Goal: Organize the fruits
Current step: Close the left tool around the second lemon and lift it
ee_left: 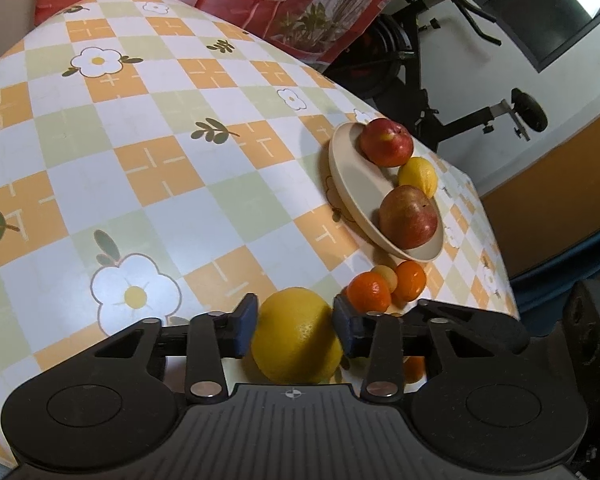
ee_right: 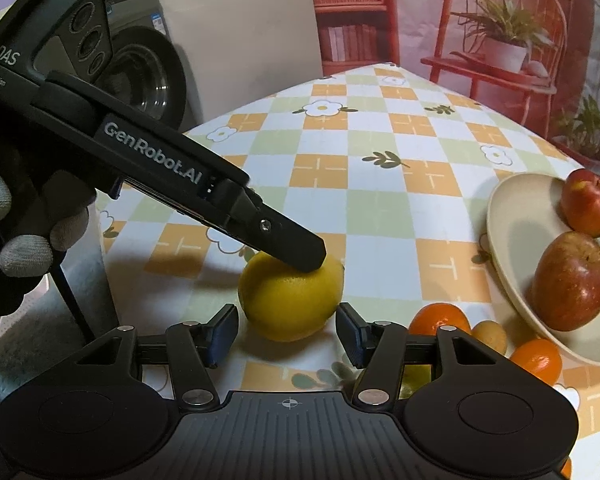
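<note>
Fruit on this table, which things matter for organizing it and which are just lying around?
Part of the job:
- large lemon, pressed between the left gripper jaws
- plate with apples
- tangerines

Just lying about:
- exercise bike
- washing machine

Big yellow lemon (ee_left: 296, 340) on the tablecloth; two red apples (ee_left: 386, 142), seemingly another lemon (ee_left: 418, 176), on the beige plate (ee_left: 342, 172)

2 close downward views, shared lemon (ee_left: 296, 340)
</note>
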